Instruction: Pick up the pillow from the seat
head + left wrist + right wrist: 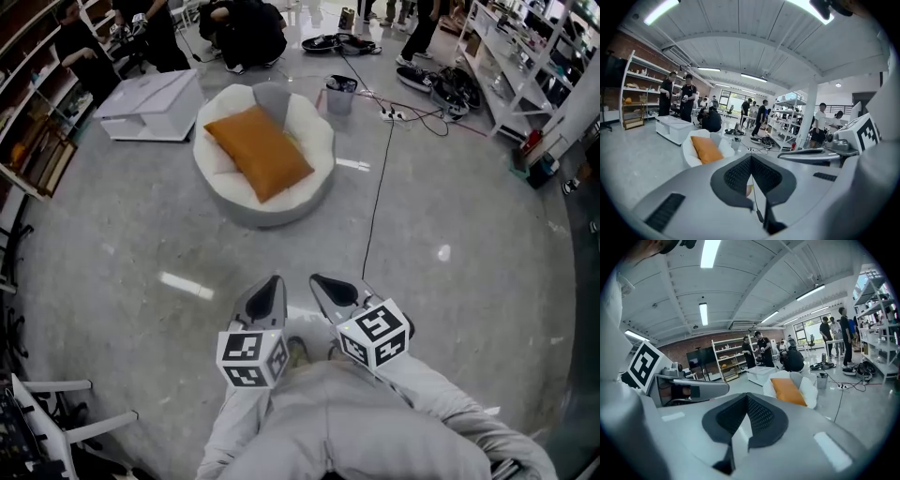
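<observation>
An orange pillow (pixel 260 151) lies tilted on a round white seat (pixel 307 201) some way ahead on the grey floor. It also shows in the left gripper view as the pillow (pixel 706 148) on the seat (pixel 689 154), and in the right gripper view as the pillow (pixel 787 391) on the seat (pixel 808 392). My left gripper (pixel 274 283) and right gripper (pixel 317 279) hang side by side near my body, well short of the seat. Both are shut with nothing between the jaws.
A low white table (pixel 150 104) stands left of the seat. A small bin (pixel 339 95) and a black cable (pixel 380 192) with a power strip lie to the right. Shelving lines both sides. Several people stand or crouch at the back. A white chair frame (pixel 56 412) is at lower left.
</observation>
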`<state>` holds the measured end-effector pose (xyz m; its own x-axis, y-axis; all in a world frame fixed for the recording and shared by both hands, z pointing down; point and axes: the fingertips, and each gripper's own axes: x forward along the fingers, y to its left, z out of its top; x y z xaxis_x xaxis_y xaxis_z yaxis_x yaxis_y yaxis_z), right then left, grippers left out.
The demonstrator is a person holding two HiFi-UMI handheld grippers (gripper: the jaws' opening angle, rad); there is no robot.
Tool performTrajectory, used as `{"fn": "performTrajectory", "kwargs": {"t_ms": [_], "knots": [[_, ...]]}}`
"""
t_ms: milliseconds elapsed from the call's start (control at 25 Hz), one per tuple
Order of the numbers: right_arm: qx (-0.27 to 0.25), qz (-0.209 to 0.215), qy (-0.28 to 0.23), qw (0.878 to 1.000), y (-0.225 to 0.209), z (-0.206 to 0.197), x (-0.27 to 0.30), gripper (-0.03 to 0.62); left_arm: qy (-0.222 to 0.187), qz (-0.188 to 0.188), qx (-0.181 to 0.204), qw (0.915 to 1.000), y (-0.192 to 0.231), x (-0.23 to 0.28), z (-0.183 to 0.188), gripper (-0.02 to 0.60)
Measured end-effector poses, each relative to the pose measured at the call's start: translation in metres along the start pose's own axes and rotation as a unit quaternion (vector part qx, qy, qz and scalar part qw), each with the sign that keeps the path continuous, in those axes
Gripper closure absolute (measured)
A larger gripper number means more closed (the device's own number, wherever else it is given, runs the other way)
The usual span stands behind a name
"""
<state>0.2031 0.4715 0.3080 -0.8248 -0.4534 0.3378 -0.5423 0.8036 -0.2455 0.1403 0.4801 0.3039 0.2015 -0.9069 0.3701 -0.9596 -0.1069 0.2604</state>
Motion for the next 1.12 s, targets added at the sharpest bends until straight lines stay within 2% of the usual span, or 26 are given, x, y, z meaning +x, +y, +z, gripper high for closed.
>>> {"fn": "performTrajectory", "kwargs": {"t_ms": [200,520,720,1120], "knots": [[0.010,-0.013,-0.001,1.000,0.005,0.003,0.014,0.595,0.001,-0.007,0.011,0.9999,0.015,-0.001,0.006,0.580],[0.007,-0.010,0.003,1.000,0.029,0.000,0.044,0.595,0.000,-0.024,0.012,0.9996,0.043,-0.009,0.009,0.580],[0.004,-0.007,0.004,1.000,0.046,0.001,0.059,0.595,0.003,-0.025,0.007,0.9997,0.061,-0.015,0.007,0.580],[0.008,-0.002,0.006,1.000,0.051,0.011,0.084,0.595,0.001,-0.020,0.000,0.9998,0.086,-0.008,0.017,0.580]]}}
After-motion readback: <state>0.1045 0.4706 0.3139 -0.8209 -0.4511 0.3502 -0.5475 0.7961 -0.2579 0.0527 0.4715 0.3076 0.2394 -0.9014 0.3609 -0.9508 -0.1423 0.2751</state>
